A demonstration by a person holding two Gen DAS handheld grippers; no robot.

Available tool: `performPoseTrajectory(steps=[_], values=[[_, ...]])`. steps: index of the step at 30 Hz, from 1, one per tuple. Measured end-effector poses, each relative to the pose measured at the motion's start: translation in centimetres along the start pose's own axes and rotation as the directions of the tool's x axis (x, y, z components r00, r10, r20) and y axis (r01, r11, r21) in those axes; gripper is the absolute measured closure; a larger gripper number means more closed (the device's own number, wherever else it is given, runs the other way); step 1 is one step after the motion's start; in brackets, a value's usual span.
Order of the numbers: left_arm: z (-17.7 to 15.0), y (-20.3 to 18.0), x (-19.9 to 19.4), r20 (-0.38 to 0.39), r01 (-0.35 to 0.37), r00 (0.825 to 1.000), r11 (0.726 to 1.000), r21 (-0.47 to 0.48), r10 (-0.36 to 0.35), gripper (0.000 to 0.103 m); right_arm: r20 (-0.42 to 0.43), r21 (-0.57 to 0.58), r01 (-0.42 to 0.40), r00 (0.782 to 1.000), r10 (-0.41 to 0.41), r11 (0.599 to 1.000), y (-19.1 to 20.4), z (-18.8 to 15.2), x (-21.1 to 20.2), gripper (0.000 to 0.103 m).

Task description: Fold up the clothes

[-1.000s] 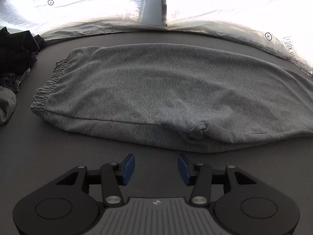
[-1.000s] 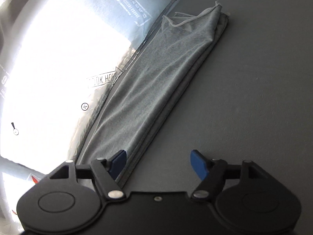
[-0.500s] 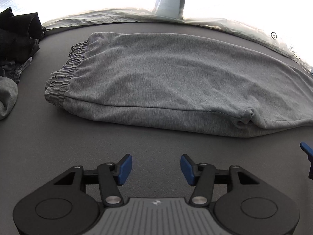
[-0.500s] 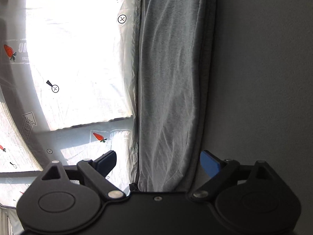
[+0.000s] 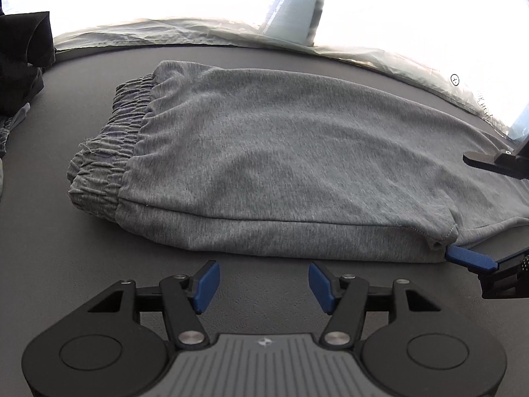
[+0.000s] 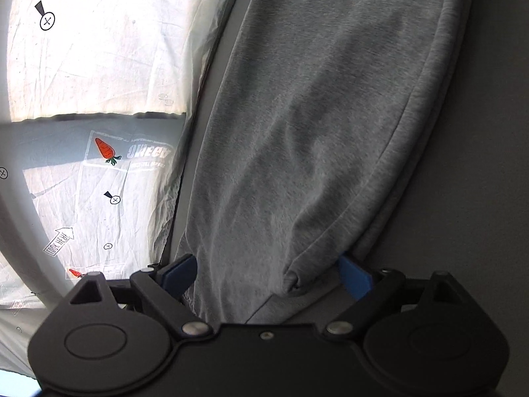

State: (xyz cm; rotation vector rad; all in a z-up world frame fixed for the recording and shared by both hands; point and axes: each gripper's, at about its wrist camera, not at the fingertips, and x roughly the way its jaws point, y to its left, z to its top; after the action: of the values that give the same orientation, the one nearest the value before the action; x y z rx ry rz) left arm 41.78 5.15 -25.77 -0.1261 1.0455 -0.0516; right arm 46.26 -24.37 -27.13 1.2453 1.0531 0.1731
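A: One fold looks done, we judge: the pants (image 5: 297, 172) lie doubled lengthwise on the grey table (image 5: 66, 264), waistband (image 5: 109, 152) at the left end.

B: What remains?

A: Folding across, we judge. Our right gripper (image 6: 267, 274) stands wide astride the pants near the crotch, cloth between its fingers but not pinched. Our left gripper (image 5: 264, 284) hangs wide and empty just before the near edge, touching nothing.

B: Surface and room?

A: We note dark clothes (image 5: 23, 66) piled far left, and a pale printed sheet (image 6: 99, 82) beyond the table, bright with glare.
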Motion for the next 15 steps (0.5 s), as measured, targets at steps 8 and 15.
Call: performPoseTrajectory(steps=[8, 15], values=[[0.3, 1.8, 0.5, 0.011, 0.055, 0.998, 0.998, 0.008, -0.055, 0.035, 0.091, -0.008, 0.020, 0.996, -0.019, 1.000, -0.3, 0.2, -0.5, 0.010], [0.2, 2.1, 0.6, 0.018, 0.094, 0.995, 0.995, -0.013, -0.094, 0.029, 0.141, -0.026, 0.003, 0.990, 0.001, 1.000, 0.3, 1.6, 0.4, 0.010]])
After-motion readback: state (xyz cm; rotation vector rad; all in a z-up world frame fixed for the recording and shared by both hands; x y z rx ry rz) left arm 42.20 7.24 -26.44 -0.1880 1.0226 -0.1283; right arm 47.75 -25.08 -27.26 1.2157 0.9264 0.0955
